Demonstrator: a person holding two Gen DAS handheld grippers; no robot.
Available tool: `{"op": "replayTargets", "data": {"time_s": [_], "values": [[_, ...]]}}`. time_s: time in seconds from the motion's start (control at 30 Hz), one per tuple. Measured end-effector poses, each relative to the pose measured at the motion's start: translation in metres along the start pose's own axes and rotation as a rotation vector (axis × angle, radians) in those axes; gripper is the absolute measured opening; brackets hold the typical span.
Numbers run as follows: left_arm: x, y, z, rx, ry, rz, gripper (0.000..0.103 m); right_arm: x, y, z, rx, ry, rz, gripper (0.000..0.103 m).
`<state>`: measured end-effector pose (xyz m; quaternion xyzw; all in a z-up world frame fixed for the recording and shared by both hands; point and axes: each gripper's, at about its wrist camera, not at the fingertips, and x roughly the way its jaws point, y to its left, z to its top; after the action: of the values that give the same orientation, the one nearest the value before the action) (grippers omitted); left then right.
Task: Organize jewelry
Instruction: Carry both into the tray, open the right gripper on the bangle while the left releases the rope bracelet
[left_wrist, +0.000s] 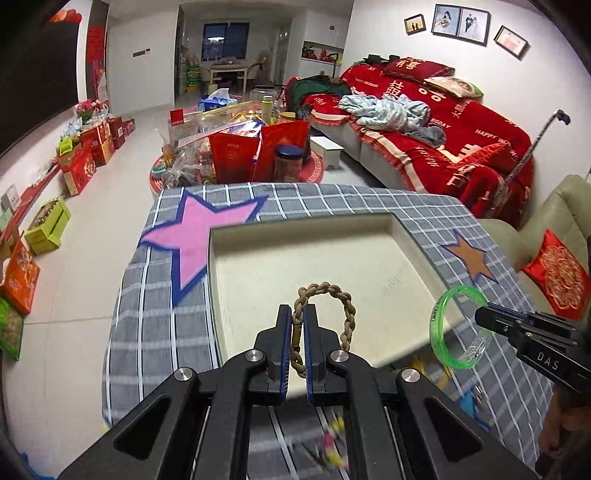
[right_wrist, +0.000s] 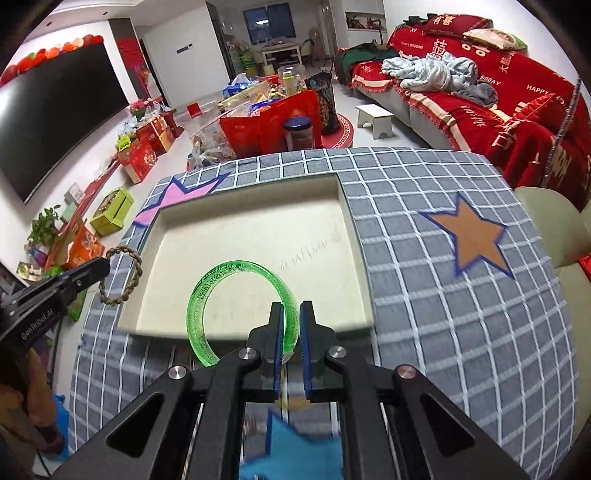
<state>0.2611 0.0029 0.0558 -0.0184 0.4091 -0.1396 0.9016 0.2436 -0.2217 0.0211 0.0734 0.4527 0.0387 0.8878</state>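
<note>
The left gripper (left_wrist: 296, 315) was clamped on a braided cord bracelet (left_wrist: 325, 317), its fingers pinching one side of the loop while the rest stood free ahead of the tips. The right gripper (right_wrist: 291, 321) was closed on a green bangle (right_wrist: 236, 306), gripping the ring at its right-hand edge. Both pieces were held above the near part of a shallow cream tray (right_wrist: 354, 236) that sat on a grey checked cloth (right_wrist: 443, 295).

The step in hand appeared to be placement into the tray. To do it well, each piece should be lowered until it nearly touches the tray floor before the fingers part, so that nothing drops or rolls. The two pieces should be set well apart, bracelet to the left and bangle to the right, to keep the grippers from meeting.

The bracelet was a tan and brown twisted cord, limp, and would likely sag flat on release. The bangle was translucent, glittery green and rigid, with faint lettering on its band; standing on edge, it could roll unless laid flat.
</note>
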Motion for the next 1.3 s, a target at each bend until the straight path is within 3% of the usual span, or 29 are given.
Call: {"op": "replayTargets", "data": {"time_s": [0.17, 0.4, 0.7, 0.87, 1.0, 1.03, 1.1, 1.13, 1.17, 1.3], "values": [[0.049, 0.008, 0.023, -0.026, 0.041, 0.014, 0.023, 0.042, 0.001, 0.029, 0.011, 0.028, -0.002, 0.009], [0.102, 0.007, 0.025, 0.024, 0.1, 0.079, 0.023, 0.095, -0.011, 0.044, 0.063, 0.082, -0.03, 0.009], [0.123, -0.002, 0.017, 0.117, 0.114, 0.168, 0.023, 0.118, -0.017, 0.043, 0.065, 0.1, -0.068, 0.009], [0.135, -0.006, 0.009, 0.156, 0.161, 0.21, 0.024, 0.121, -0.011, 0.04, 0.038, 0.103, -0.078, 0.01], [0.134, -0.009, 0.007, 0.177, 0.143, 0.236, 0.024, 0.122, -0.009, 0.037, 0.027, 0.111, -0.075, 0.011], [0.134, -0.009, 0.007, 0.176, 0.141, 0.237, 0.024, 0.122, -0.008, 0.037, 0.027, 0.112, -0.071, 0.015], [0.134, -0.008, 0.006, 0.172, 0.138, 0.238, 0.024, 0.118, -0.007, 0.036, 0.027, 0.104, -0.053, 0.031], [0.133, -0.008, 0.005, 0.17, 0.138, 0.245, 0.024, 0.116, -0.007, 0.036, 0.029, 0.097, -0.043, 0.047], [0.132, -0.008, 0.005, 0.166, 0.138, 0.247, 0.024, 0.111, -0.006, 0.036, 0.031, 0.085, -0.034, 0.054], [0.131, -0.008, 0.003, 0.157, 0.139, 0.231, 0.024, 0.091, -0.003, 0.036, 0.042, 0.036, -0.003, 0.054]]}}
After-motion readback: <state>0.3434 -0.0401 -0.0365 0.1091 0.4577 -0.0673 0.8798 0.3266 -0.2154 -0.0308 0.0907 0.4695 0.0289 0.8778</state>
